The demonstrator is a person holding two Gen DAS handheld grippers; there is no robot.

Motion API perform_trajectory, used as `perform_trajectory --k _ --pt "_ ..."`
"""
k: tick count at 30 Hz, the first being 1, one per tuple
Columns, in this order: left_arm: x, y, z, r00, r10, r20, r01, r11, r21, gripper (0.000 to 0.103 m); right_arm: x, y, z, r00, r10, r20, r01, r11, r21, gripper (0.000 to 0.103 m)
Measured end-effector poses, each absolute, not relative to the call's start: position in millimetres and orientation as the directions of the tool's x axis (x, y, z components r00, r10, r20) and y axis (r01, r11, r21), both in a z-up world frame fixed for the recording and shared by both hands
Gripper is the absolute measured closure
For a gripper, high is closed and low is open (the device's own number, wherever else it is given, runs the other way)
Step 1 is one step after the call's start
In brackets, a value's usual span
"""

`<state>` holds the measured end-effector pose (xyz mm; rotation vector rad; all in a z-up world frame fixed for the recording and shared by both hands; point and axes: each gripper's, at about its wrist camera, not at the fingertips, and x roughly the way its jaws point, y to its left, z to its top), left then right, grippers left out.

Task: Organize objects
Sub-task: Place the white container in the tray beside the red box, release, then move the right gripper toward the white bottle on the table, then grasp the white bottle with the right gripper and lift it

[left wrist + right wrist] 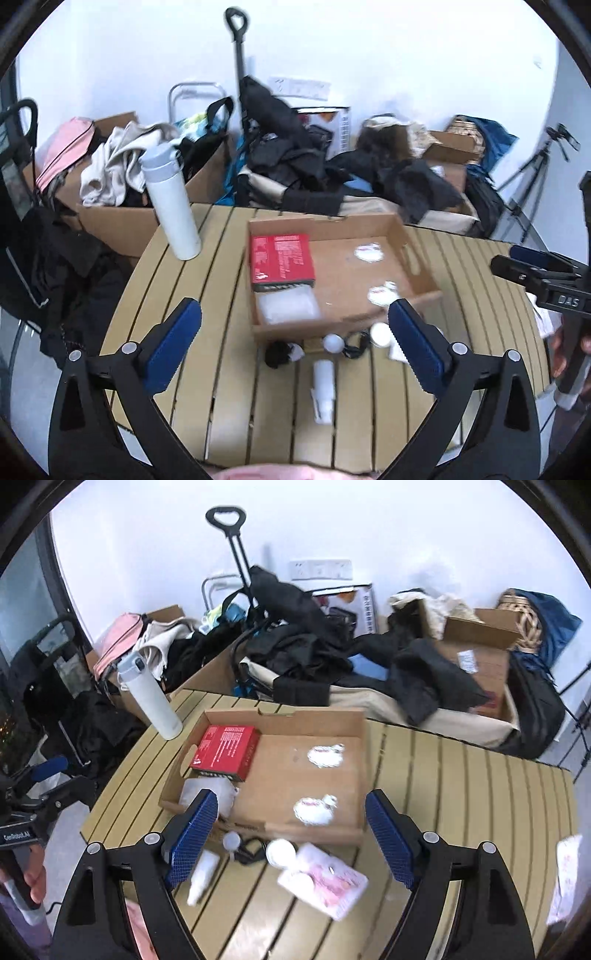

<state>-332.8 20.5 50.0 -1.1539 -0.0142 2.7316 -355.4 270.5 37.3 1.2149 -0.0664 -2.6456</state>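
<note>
A shallow cardboard tray (410, 254) (354, 834) lies on the slatted table. It holds a red box (281, 261) (225, 751) and a clear plastic packet (288, 308) (207, 792). In front of the tray lie a white tube (324, 387) (202, 873), a white ball (332, 341), a white round lid (280, 851), a black cord (251, 849) and a pink-white packet (323, 880). My left gripper (295, 350) is open and empty above the tube. My right gripper (291, 842) is open and empty above the lid and packet.
A white flask (171, 203) (147, 698) stands at the table's far left corner. Boxes of clothes and bags (295, 162) (332, 653) are piled behind the table against the wall. A tripod (532, 173) stands at the right. A paper packet (565, 878) lies at the right edge.
</note>
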Motion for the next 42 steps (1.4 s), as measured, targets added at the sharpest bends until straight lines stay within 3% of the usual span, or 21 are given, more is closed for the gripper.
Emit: perform_trajectory --k 8,15,19,24,30,31,33,37,42 --pt "-242.1 24.4 52.3 -0.729 0.146 -0.669 -0.157 -0.987 -0.044 0.0 -268.6 266.2 30.9 -0.644 -0.26 -0.719 0.249 -0.96 0.124 0.018" --pt "-151.0 30.3 -20.9 -0.679 0.159 -0.717 -0.154 -0.985 -0.072 0.0 -173.5 259.8 -41.9 -0.556 -0.415 -0.721 0.339 -0.905 0.259 0.018" --pt "-152.1 45.2 -44.0 -0.617 0.177 -0.767 -0.189 -0.979 -0.073 0.0 -159.4 269.7 -81.2 -0.511 -0.437 -0.74 0.267 -0.899 0.346 0.018" --pt "-168.7 49.6 -42.9 -0.628 0.232 -0.742 -0.212 -0.969 -0.124 0.0 -170.2 275.8 -79.2 -0.557 -0.367 -0.745 0.224 -0.93 0.291 0.018" --pt "-197.5 45.6 -69.0 -0.586 0.221 -0.78 -0.176 -0.974 -0.143 0.0 -185.4 281.3 -91.3 -0.566 -0.348 -0.748 0.201 -0.938 0.284 0.018" --pt "-204.3 44.5 -73.6 -0.589 0.23 -0.775 -0.182 -0.972 -0.15 0.001 -190.9 282.3 -96.4 -0.555 -0.351 -0.754 0.196 -0.936 0.291 0.019" --pt "-220.2 44.3 -81.8 -0.602 0.246 -0.76 -0.192 -0.968 -0.161 0.002 -202.1 281.2 -105.6 -0.539 -0.35 -0.767 0.193 -0.937 0.292 0.032" --pt "-268.4 48.2 -104.4 -0.57 0.265 -0.778 -0.182 -0.964 -0.195 0.026 -241.0 273.1 -129.5 -0.518 -0.318 -0.795 0.231 -0.946 0.228 0.043" --pt "-318.7 59.6 -132.5 -0.521 0.252 -0.816 -0.177 -0.967 -0.185 0.034 -288.2 264.3 -141.6 -0.544 -0.296 -0.785 0.283 -0.946 0.161 0.047"
